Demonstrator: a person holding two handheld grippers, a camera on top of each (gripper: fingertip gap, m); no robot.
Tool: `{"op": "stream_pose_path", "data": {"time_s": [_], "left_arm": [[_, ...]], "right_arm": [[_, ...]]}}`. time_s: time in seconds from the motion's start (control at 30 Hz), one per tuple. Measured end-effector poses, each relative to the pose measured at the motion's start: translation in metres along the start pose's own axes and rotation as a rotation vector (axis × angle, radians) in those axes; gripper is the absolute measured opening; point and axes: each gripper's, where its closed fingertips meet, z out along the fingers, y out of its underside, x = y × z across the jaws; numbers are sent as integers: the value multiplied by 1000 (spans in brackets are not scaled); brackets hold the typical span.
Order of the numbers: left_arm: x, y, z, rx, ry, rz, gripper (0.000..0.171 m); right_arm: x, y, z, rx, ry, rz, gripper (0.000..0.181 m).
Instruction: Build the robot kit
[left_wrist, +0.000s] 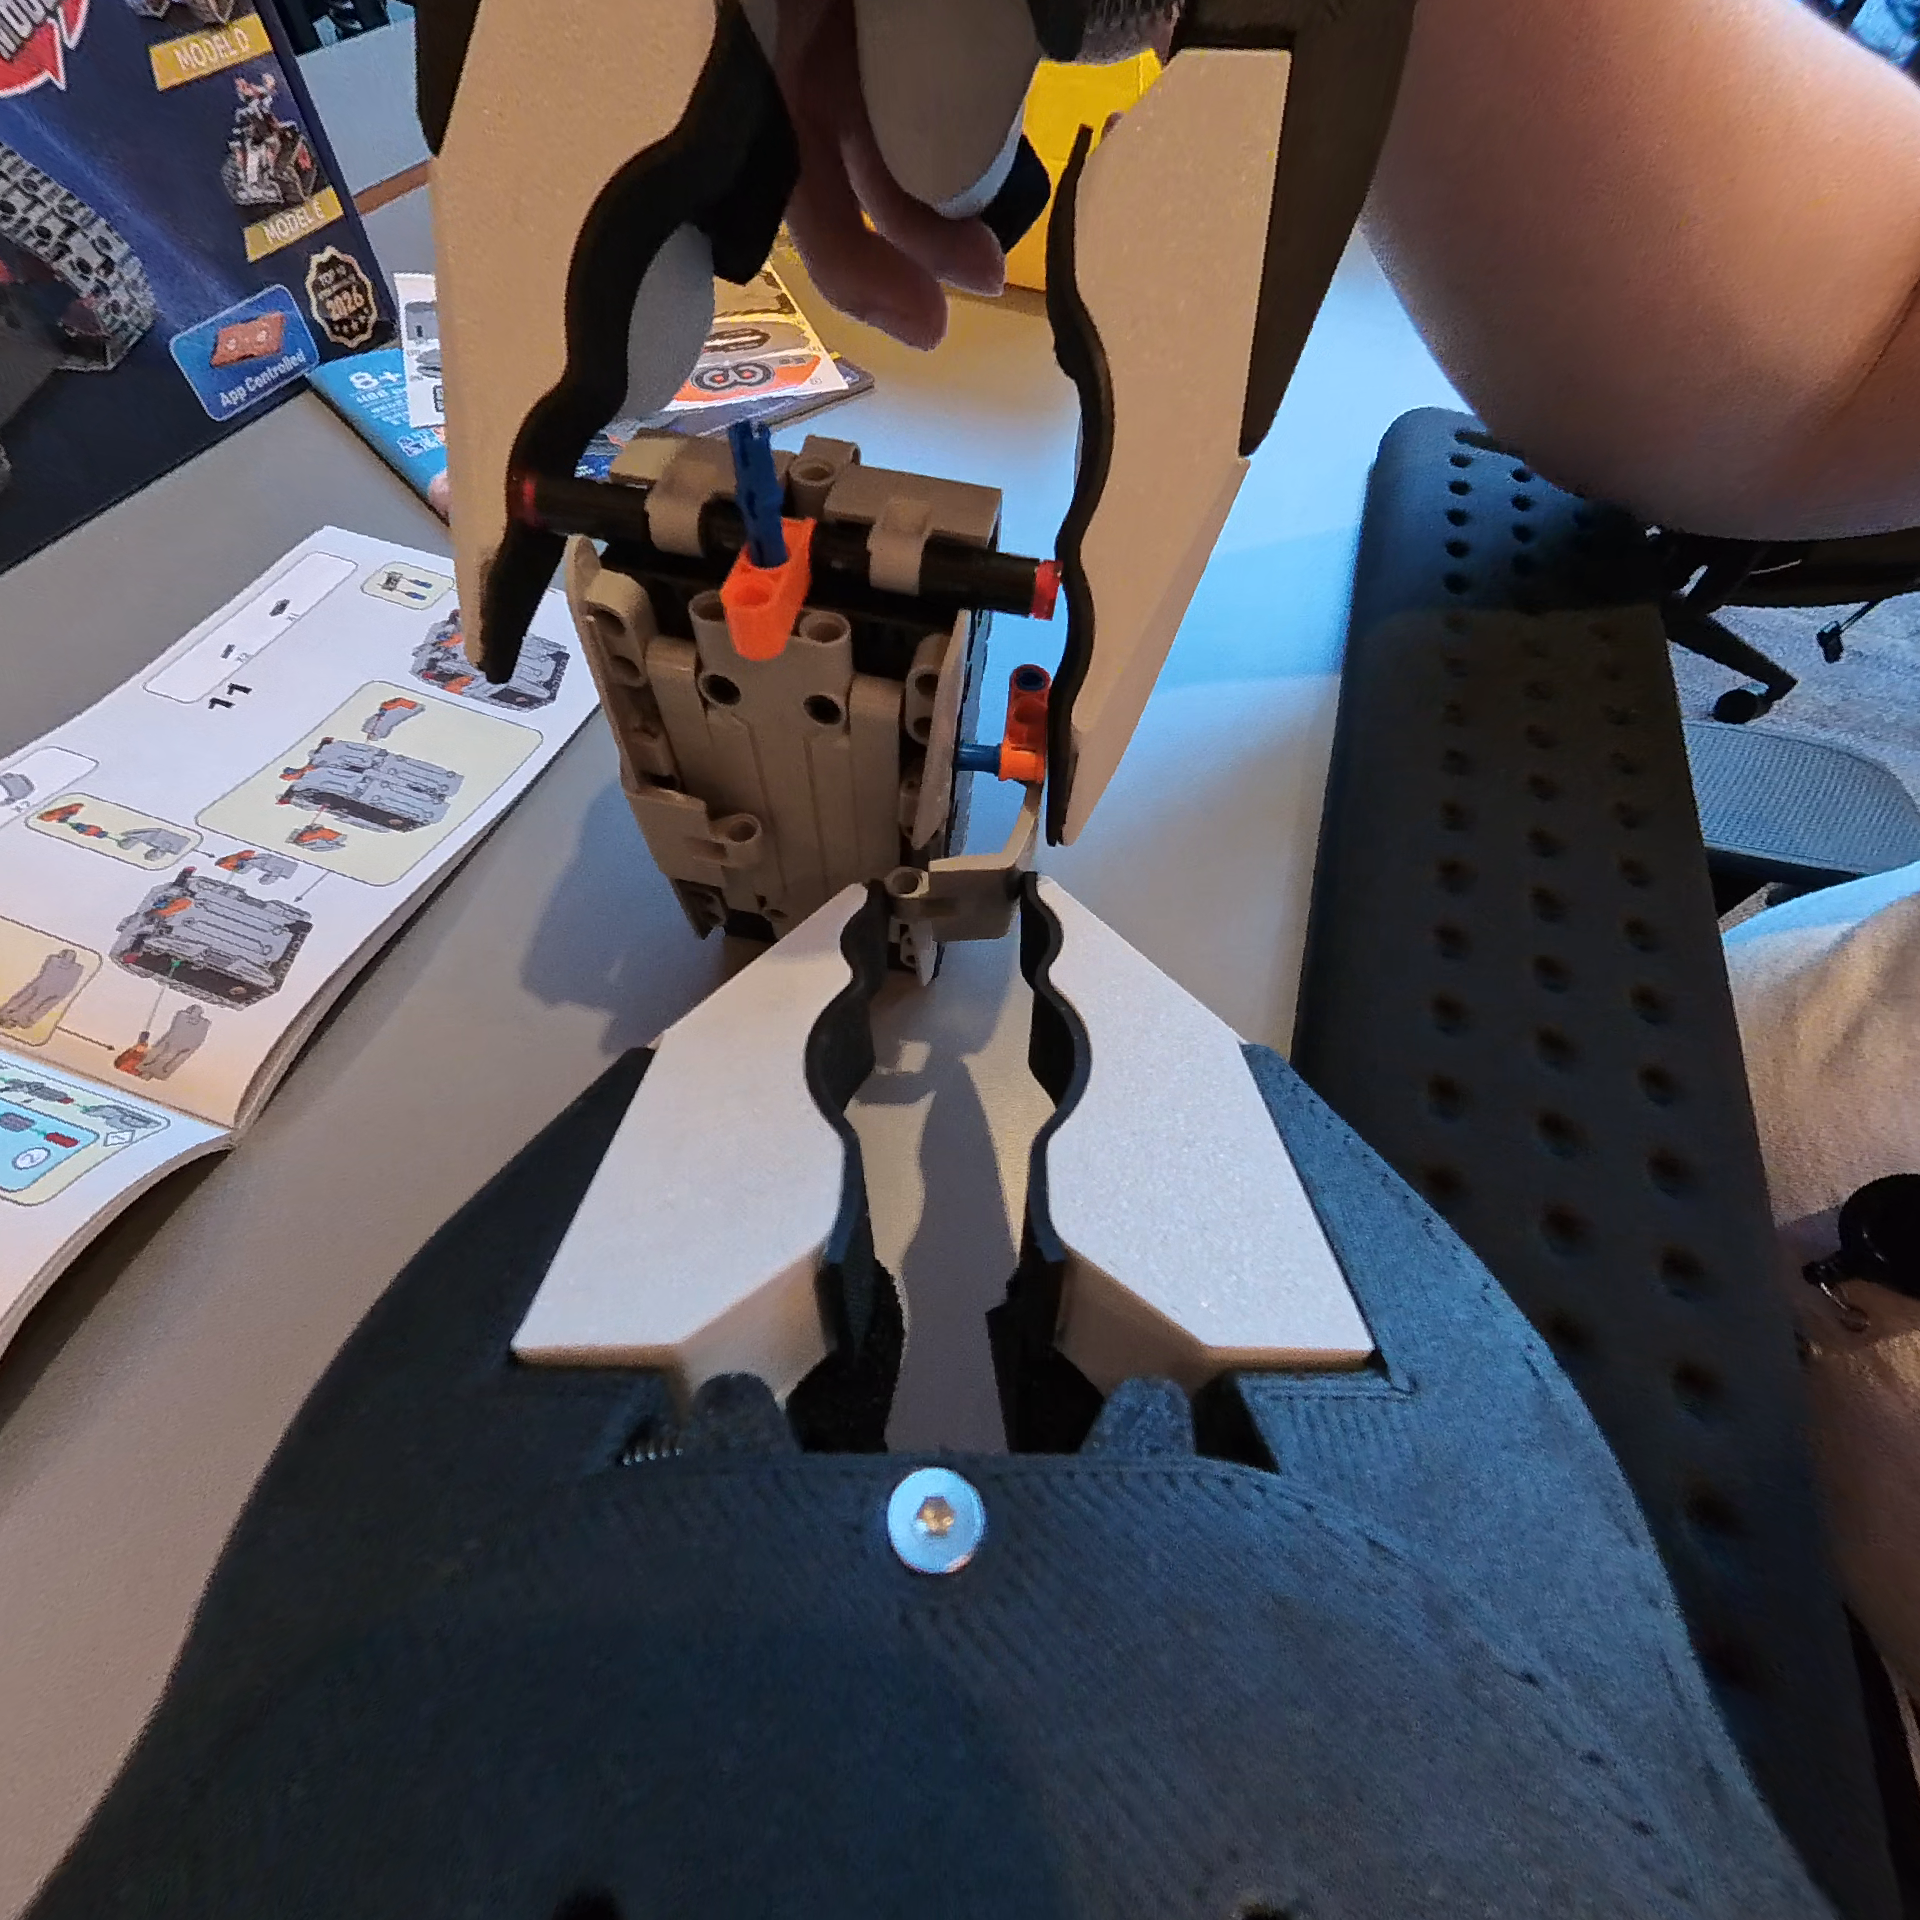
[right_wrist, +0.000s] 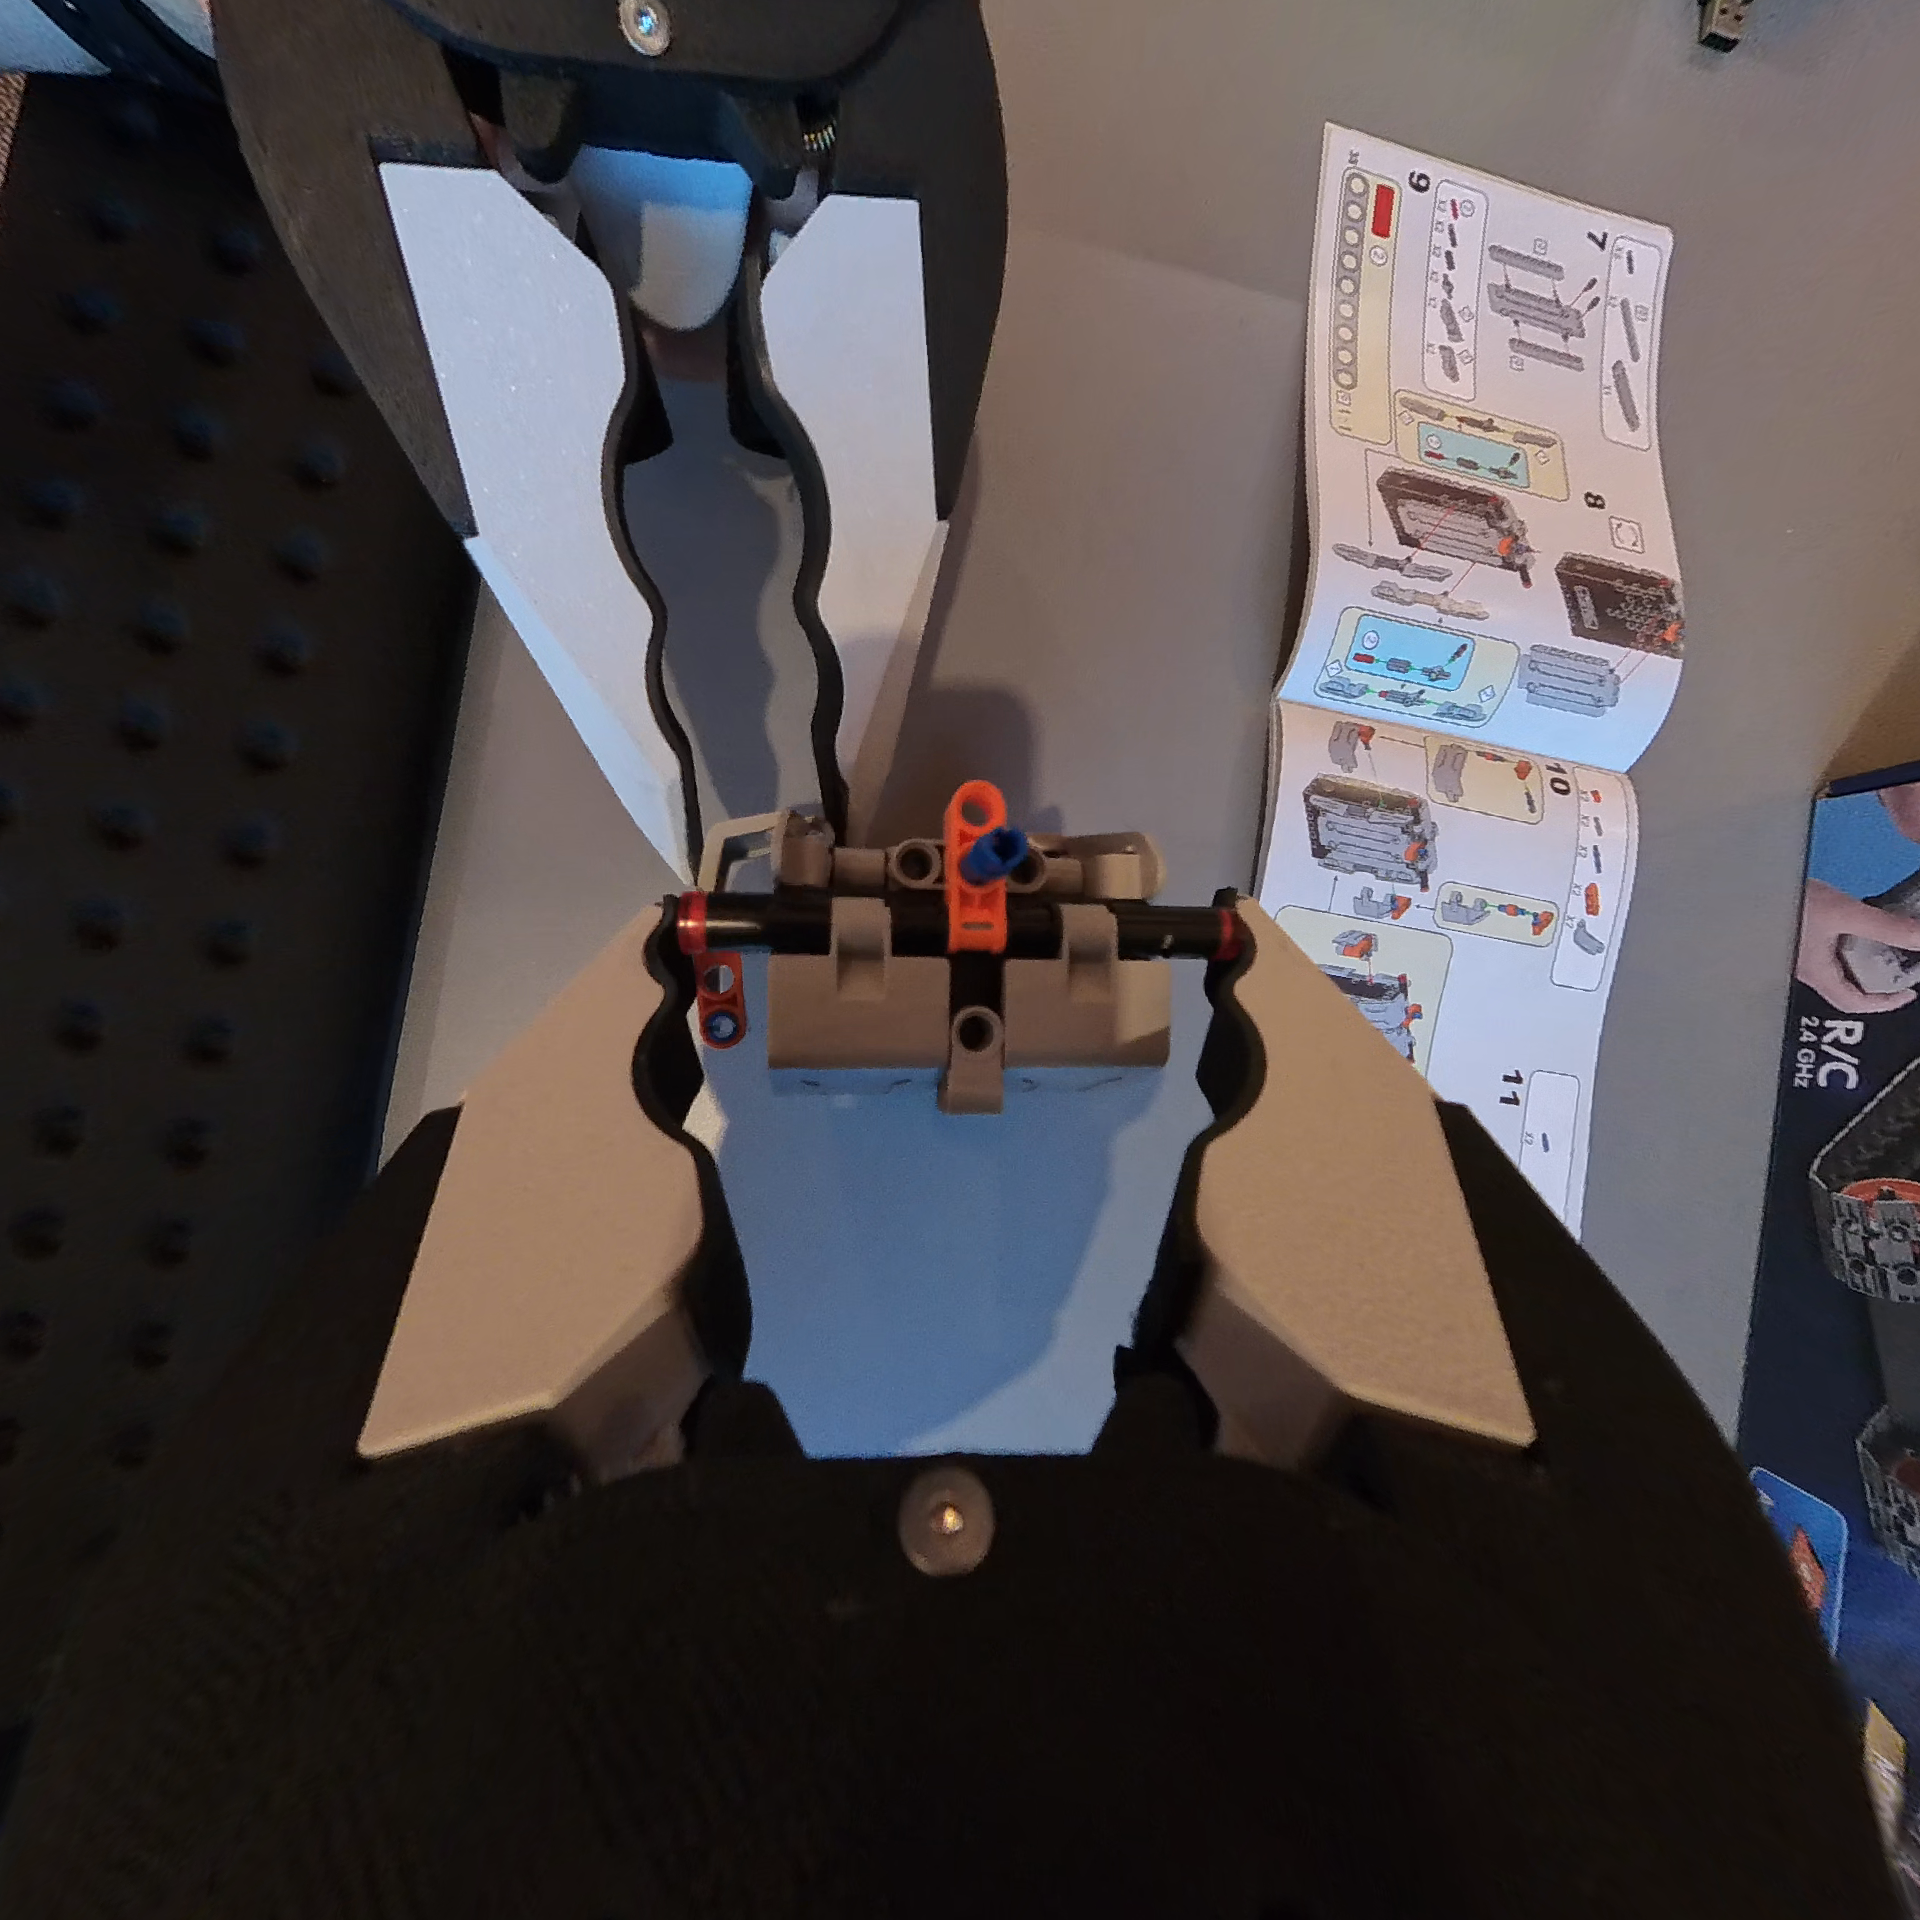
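Observation:
A grey brick model (left_wrist: 769, 748) stands upright on the grey table (left_wrist: 312, 1299). It has a black axle (left_wrist: 935, 561) with red ends across its top, plus an orange connector (left_wrist: 764, 592) and a blue pin (left_wrist: 753, 488). My right gripper (right_wrist: 951, 925) reaches down over the model (right_wrist: 966, 997), its fingers (left_wrist: 1164, 416) shut on the two axle ends. My left gripper (left_wrist: 951, 894) is low at the model's base, shut on a grey angled piece (left_wrist: 956, 883) that sticks out there. It also shows in the right wrist view (right_wrist: 769, 831).
An open instruction booklet (left_wrist: 208, 831) lies left of the model; it also shows in the right wrist view (right_wrist: 1455, 623). A dark blue toy box (left_wrist: 156, 208) stands behind it. A black perforated panel (left_wrist: 1538, 935) lies to the right. A person's arm (left_wrist: 1662, 260) is above.

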Motion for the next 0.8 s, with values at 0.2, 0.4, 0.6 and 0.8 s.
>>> {"op": "stream_pose_path", "data": {"time_s": [0.2,0.4,0.6,0.8], "left_arm": [[-1,0,0,-1,6,-8,23],[0,-1,0,-1,10,7,23],[1,-1,-2,9,30,-10,23],[1,-1,-3,12,29,-16,23]], "right_arm": [[0,0,-1,36,-5,13,96],[-2,-1,-1,65,-11,-13,97],[-3,-1,-3,108,-24,-21,96],[-3,-1,-7,163,-55,17,92]]}}
